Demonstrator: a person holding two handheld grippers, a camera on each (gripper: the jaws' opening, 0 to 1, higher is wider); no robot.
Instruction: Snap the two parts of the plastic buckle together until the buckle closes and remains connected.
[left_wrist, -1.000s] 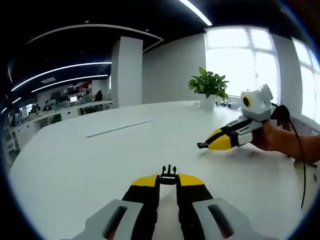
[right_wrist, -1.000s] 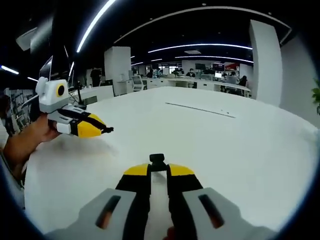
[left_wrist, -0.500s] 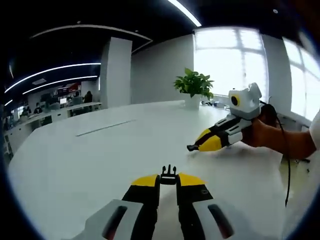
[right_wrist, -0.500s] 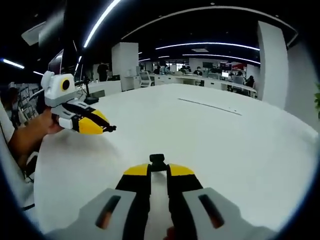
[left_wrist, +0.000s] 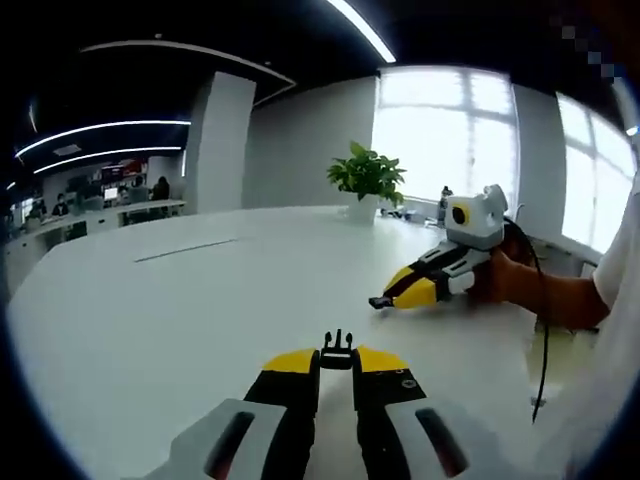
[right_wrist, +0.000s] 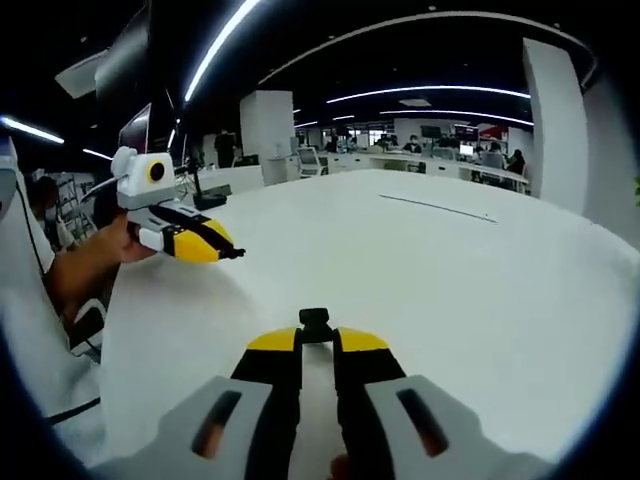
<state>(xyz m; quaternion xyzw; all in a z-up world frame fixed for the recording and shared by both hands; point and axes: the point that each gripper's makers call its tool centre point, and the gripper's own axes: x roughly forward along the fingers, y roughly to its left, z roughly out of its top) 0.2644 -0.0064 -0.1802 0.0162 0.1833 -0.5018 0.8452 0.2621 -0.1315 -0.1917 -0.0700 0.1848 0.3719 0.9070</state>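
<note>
Left gripper view: left gripper (left_wrist: 337, 358) rises from bottom centre, yellow-tipped black jaws drawn close and clamped on the pronged buckle part (left_wrist: 337, 349). Part is black, sits between the jaw tips, prongs pointing fwd away from camera. Gripper + part are held over the white table (left_wrist: 150, 310); cannot tell whether they touch the surface.

Same view, right of centre: right gripper (left_wrist: 380, 302) enters from the right, held by a hand (left_wrist: 505, 285). Its jaws are closed on a small dark item at the tips, too small here to identify in detail. Tips point left, twd the middle of the table, well apart from the left gripper. Behind it, a potted plant (left_wrist: 365, 180) stands at the far table edge in front of bright windows (left_wrist: 445, 130).

Right gripper view: right gripper (right_wrist: 316, 334) jaws nearly together, gripping the socket buckle part (right_wrist: 316, 323), a black blocky piece protruding fwd from the tips. Left gripper (right_wrist: 237, 253) appears at upper left, held by the person's other hand (right_wrist: 118, 243), jaws shut on a thin dark piece, tips pointing right. The two buckle parts are apart, not joined. Background: office desks (right_wrist: 425, 165) w/ seated people, ceiling light strips.
</note>
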